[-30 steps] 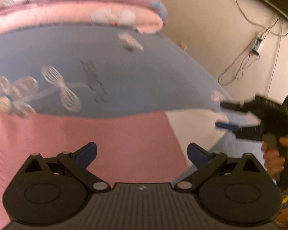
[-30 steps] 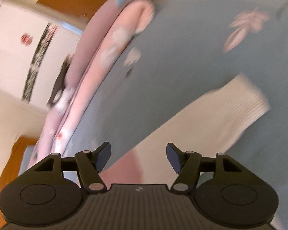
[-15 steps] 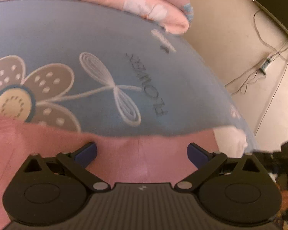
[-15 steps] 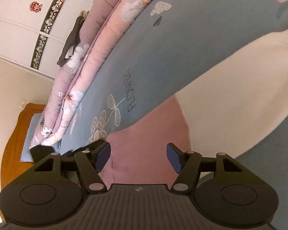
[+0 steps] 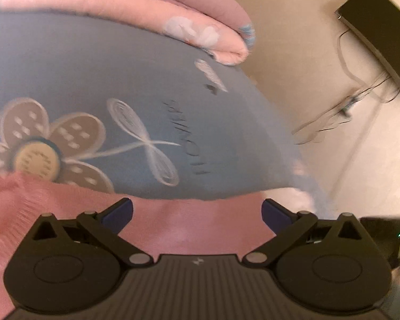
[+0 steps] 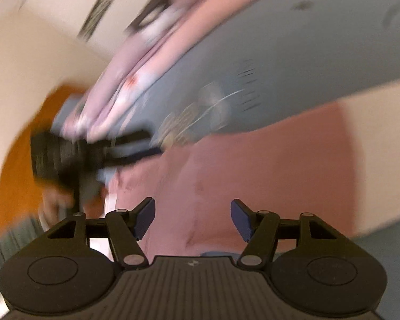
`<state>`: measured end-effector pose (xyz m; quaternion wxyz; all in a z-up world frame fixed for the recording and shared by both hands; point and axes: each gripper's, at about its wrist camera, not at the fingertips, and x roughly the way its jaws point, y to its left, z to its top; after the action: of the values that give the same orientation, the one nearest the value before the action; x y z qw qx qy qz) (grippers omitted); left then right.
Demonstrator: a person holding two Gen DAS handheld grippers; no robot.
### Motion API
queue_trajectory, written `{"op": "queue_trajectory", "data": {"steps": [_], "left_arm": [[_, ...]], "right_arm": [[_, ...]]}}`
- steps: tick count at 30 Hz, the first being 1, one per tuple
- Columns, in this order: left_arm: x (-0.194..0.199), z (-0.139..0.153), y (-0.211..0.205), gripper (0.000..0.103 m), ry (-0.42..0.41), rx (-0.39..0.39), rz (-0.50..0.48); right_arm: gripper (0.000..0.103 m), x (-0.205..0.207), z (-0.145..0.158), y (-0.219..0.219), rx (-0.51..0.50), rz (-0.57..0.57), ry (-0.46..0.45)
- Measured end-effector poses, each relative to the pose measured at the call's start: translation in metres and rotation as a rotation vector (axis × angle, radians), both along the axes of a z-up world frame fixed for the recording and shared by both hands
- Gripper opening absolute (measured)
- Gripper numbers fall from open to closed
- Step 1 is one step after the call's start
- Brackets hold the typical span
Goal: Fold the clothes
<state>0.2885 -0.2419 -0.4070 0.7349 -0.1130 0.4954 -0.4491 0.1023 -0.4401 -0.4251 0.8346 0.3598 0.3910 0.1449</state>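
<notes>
The pink-and-cream sweater [image 5: 189,221] lies spread on the blue flowered bedsheet [image 5: 120,85], right under both tools. The left hand-held gripper [image 5: 197,212] stands wide open over the pink cloth with nothing pinched, and the right hand-held gripper [image 6: 192,214] has its jaws apart too, having just narrowed slightly, with only flat fabric below. The likely failure is a bad pick: closing too shallow would slip off the knit, too deep would catch the bedsheet, and uneven grabs would skew the fold.
</notes>
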Motion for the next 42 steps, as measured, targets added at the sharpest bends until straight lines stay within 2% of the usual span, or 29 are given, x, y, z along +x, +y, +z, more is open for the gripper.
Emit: {"op": "queue_trajectory", "data": {"steps": [3,4,6,7,8,9,11,13,15,18,19,23,25,27,30,31,33,37,39,42], "left_arm": [[0.005,-0.003,-0.008,0.102,0.108,-0.1,-0.079],[0.006,-0.008,-0.014,0.102,0.138,-0.112,-0.111],[0.007,-0.025,-0.028,0.102,0.2,-0.083,-0.162],[0.007,-0.031,-0.032,0.102,0.189,-0.055,-0.161],[0.008,-0.038,-0.037,0.102,0.171,-0.011,-0.156],[0.01,-0.045,-0.04,0.102,0.158,0.021,-0.147],[0.016,-0.053,-0.04,0.102,0.158,0.004,-0.113],[0.02,-0.055,-0.04,0.102,0.166,-0.02,-0.086],[0.019,-0.054,-0.043,0.102,0.165,-0.008,-0.074],[0.009,-0.038,-0.046,0.102,0.113,0.041,-0.114],[0.005,-0.032,-0.047,0.102,0.092,0.053,-0.135],[-0.01,-0.015,-0.043,0.102,0.055,0.011,-0.18],[-0.008,-0.019,-0.048,0.102,0.056,-0.001,-0.179],[-0.003,-0.027,-0.056,0.102,0.051,0.006,-0.16],[0.008,-0.046,-0.064,0.102,0.103,-0.025,-0.138],[0.009,-0.052,-0.069,0.102,0.107,-0.035,-0.135],[0.005,-0.053,-0.077,0.102,0.068,-0.024,-0.132],[-0.007,-0.034,-0.07,0.102,0.036,-0.007,-0.113],[-0.018,-0.017,-0.057,0.102,0.0,-0.026,-0.097],[-0.04,0.001,-0.036,0.102,-0.054,-0.015,-0.087]], "right_arm": [[0.064,0.016,0.003,0.046,-0.086,0.179,-0.06],[0.064,0.021,0.001,0.058,-0.104,0.214,-0.066],[0.064,0.028,-0.008,0.072,-0.127,0.236,-0.057],[0.064,0.03,-0.014,0.074,-0.136,0.229,-0.029],[0.058,0.031,-0.022,0.072,-0.14,0.207,0.021],[0.057,0.026,-0.029,0.065,-0.101,0.181,0.035],[0.05,0.013,-0.034,0.053,-0.043,0.129,0.035],[0.048,0.003,-0.035,0.045,-0.008,0.087,0.046],[0.049,-0.001,-0.034,0.04,0.018,0.056,0.072],[0.053,-0.004,-0.027,0.035,0.035,0.026,0.097],[0.058,-0.01,-0.023,0.032,0.046,0.016,0.083],[0.061,-0.015,-0.006,0.025,0.01,0.009,0.003],[0.062,-0.012,-0.007,0.022,-0.003,0.0,-0.003],[0.063,-0.009,-0.021,0.021,-0.001,-0.002,0.058],[0.062,-0.019,-0.037,0.017,0.016,-0.015,0.11],[0.062,-0.023,-0.037,0.017,0.026,-0.029,0.102],[0.062,-0.03,-0.035,0.016,0.034,-0.032,0.105],[0.062,-0.03,-0.022,0.01,0.031,-0.044,0.094],[0.062,-0.029,-0.015,0.004,0.01,-0.052,0.073],[0.062,-0.028,-0.005,-0.011,-0.01,-0.09,0.05]]}}
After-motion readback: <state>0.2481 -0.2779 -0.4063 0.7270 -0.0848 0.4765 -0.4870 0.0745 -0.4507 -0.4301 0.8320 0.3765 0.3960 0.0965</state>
